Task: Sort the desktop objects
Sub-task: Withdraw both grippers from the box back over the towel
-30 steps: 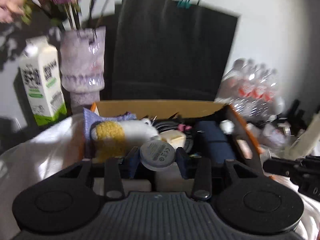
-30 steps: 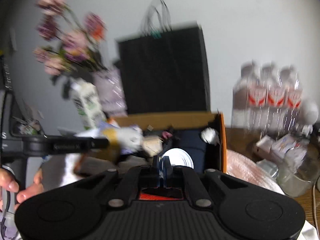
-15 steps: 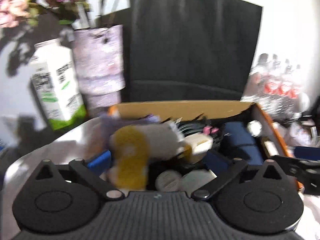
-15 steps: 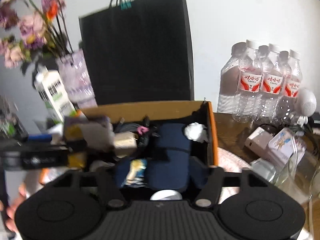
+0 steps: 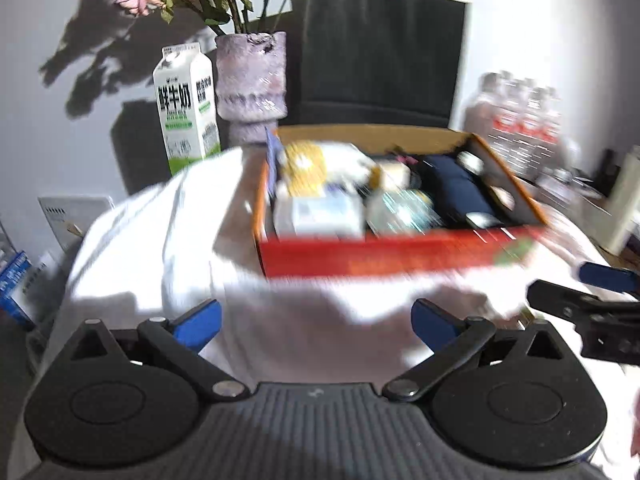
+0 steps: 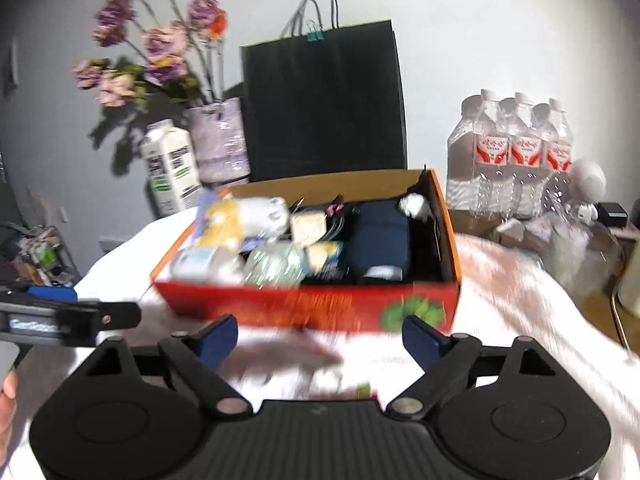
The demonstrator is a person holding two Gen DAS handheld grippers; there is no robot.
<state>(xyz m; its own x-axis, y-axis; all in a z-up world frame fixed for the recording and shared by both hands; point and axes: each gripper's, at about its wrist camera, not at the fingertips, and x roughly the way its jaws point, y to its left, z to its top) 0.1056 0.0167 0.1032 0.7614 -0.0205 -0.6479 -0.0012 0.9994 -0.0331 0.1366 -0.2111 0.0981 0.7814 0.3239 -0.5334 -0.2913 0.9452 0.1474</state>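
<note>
A white milk carton (image 5: 187, 104) with green base and bold black Chinese characters stands beside a textured lilac vase (image 5: 251, 80). The red cardboard box (image 6: 308, 304), with a green round print, sits on white cloth (image 5: 160, 240), packed with blurred objects. Left gripper (image 5: 316, 322): fingers wide apart, empty. Right gripper (image 6: 319, 338): fingers opening, nothing between.

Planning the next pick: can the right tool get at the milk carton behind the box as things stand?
Probably not directly: the red box and the left tool lie between the opening, empty right tool and the milk carton.
</note>
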